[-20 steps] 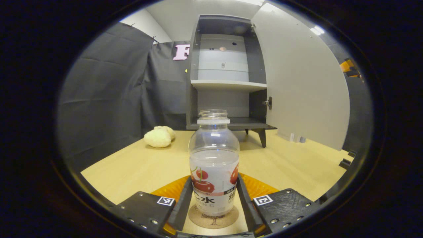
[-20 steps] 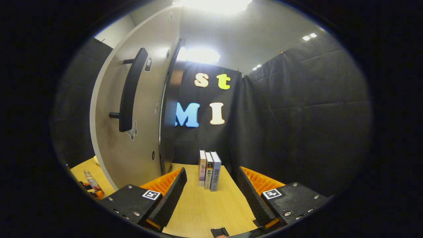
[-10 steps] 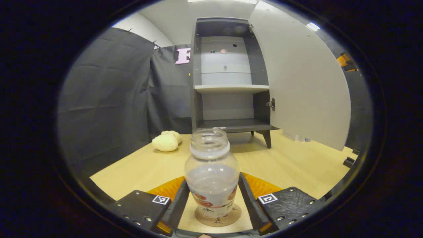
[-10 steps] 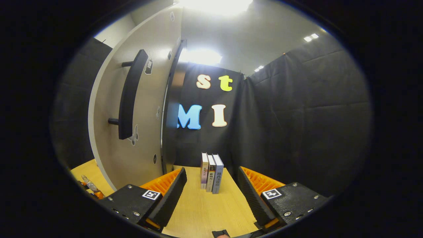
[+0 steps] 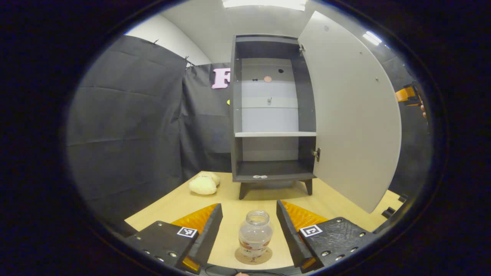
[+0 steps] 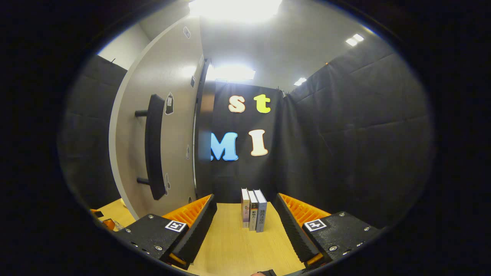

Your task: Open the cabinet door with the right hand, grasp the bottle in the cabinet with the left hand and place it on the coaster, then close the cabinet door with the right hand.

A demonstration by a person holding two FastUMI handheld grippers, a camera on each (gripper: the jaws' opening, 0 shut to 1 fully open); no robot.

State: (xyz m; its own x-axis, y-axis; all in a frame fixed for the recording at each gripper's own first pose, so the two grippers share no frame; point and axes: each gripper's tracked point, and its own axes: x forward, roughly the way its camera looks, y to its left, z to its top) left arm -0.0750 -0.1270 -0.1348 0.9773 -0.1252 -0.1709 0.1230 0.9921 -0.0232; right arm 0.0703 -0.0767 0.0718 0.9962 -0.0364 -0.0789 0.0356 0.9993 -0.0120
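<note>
A clear capless bottle [image 5: 255, 233] with a red fruit label stands upright on a round cork coaster [image 5: 253, 256] on the wooden table [image 5: 337, 199]. My left gripper [image 5: 249, 232] is open above and behind it, its fingers well apart from the bottle on both sides. The dark cabinet [image 5: 270, 111] stands at the back with its pale door [image 5: 351, 111] swung wide to the right and bare shelves inside. In the right gripper view, my right gripper [image 6: 245, 226] is open and holds nothing, with the door's outer face [image 6: 168, 134] and its black bar handle [image 6: 153, 147] to its left.
A cream plush toy [image 5: 203, 184] lies on the table left of the cabinet's legs. Three books [image 6: 253, 209] stand upright against the black cloth wall ahead of the right gripper. The other gripper and fingers of a hand [image 5: 412, 97] peek past the door's right edge.
My left gripper has let go of the bottle, lifted and drawn back, so bottle and coaster look small and low. The right gripper view has shifted so the door handle sits lower.
</note>
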